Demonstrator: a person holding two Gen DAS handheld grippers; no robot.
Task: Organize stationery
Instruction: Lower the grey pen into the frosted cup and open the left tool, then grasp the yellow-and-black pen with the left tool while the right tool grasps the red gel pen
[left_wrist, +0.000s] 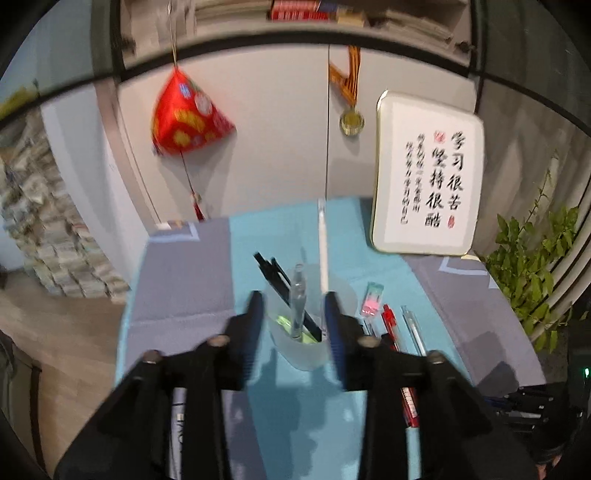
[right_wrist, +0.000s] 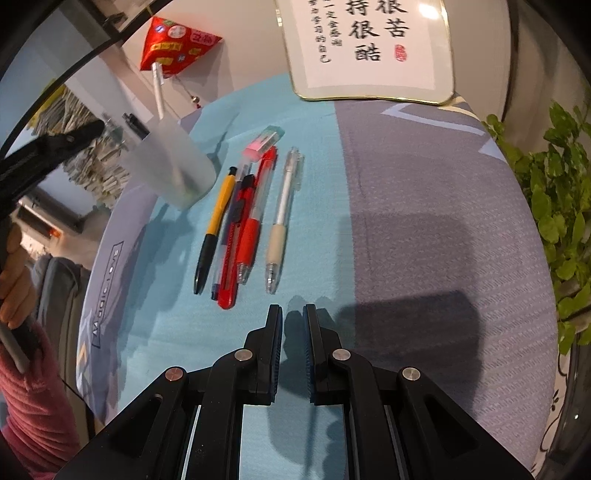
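Note:
A frosted translucent pen cup (left_wrist: 301, 343) stands on the blue-grey cloth between the fingers of my left gripper (left_wrist: 294, 299), which closes on its sides. It holds a black pen (left_wrist: 275, 275), a clear pen (left_wrist: 297, 306) and a long white pen (left_wrist: 322, 243). In the right wrist view the cup (right_wrist: 173, 162) is at the left. Beside it lie a yellow-black pen (right_wrist: 214, 225), a red utility knife (right_wrist: 231, 258), a red pen (right_wrist: 255, 214), a white pen (right_wrist: 282, 218) and a pink-green eraser (right_wrist: 264, 142). My right gripper (right_wrist: 293, 314) hovers just in front of the pens, jaws slightly apart, empty.
A framed calligraphy board (left_wrist: 428, 173) leans on the wall at the back right. A green plant (right_wrist: 554, 206) stands at the right edge. A red hanging ornament (left_wrist: 188, 118) and a medal (left_wrist: 352, 122) hang on the wall.

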